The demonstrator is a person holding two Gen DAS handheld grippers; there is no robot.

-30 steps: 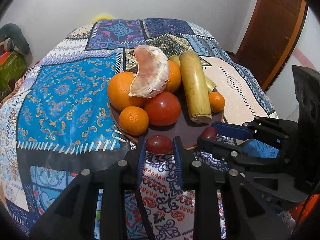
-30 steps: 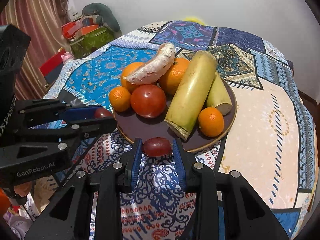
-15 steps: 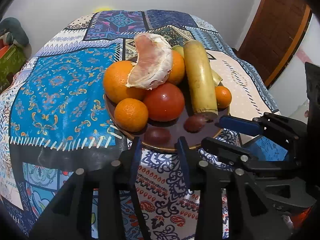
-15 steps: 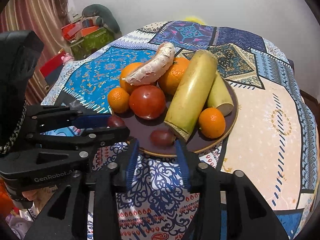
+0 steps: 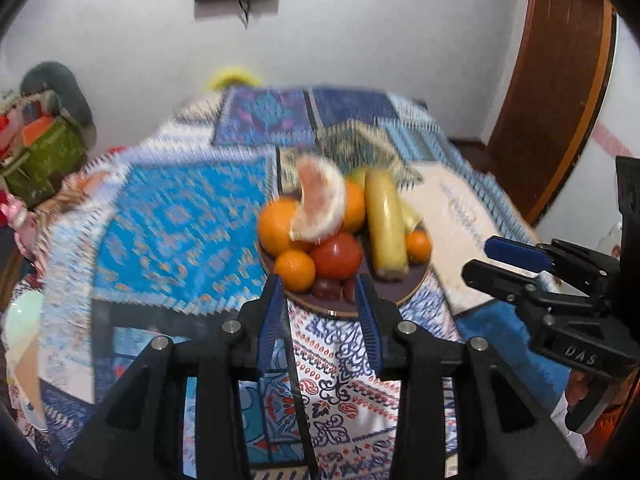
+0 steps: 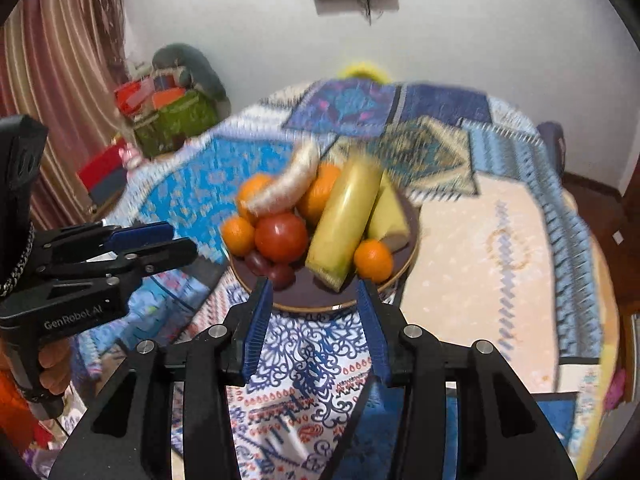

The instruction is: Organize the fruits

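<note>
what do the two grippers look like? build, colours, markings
Both are black bolted frames with silver screws and ridged blue pads. The left gripper reads "GenRobot.AI" on its body in the right wrist view; the right gripper shows "DAS" in the left wrist view.

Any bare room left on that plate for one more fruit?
Little. Plate is crowded; one dark patch at its near rim, between the grapes and the small orange. Bare cloth lies right of the plate.

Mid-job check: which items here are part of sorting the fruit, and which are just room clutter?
Job: plate; two grapes; tomato; oranges; banana; peeled citrus segment; left gripper and right gripper, both open and empty.

Clutter: patterned tablecloth; green bag; curtain.
</note>
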